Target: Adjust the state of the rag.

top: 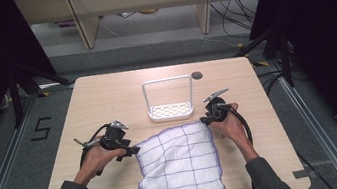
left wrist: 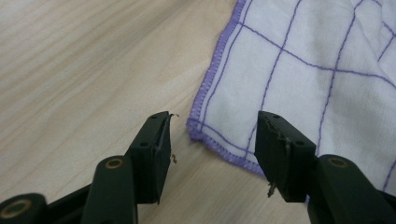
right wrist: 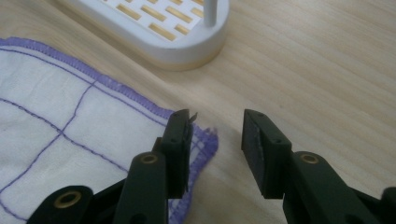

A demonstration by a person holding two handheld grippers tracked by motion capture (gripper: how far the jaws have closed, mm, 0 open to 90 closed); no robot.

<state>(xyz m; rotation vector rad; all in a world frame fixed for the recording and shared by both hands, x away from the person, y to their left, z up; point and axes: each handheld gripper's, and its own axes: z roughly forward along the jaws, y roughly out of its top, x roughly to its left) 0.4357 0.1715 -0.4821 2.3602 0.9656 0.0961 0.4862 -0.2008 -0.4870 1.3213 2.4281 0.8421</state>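
High view: wooden table [top: 105, 91] bearing a white cloth [top: 180, 162] with purple grid lines, spread rumpled near the front edge, and a white rack [top: 169, 99] with a slotted base just behind it. Left gripper [left wrist: 212, 135], jaws parted, holds nothing; the cloth's corner lies between them, unpinched. Right gripper [right wrist: 217, 137], jaws likewise parted, stands over the far right corner, gripping nothing.

White cloth [top: 181, 163] with purple grid, white rack [top: 171, 110]
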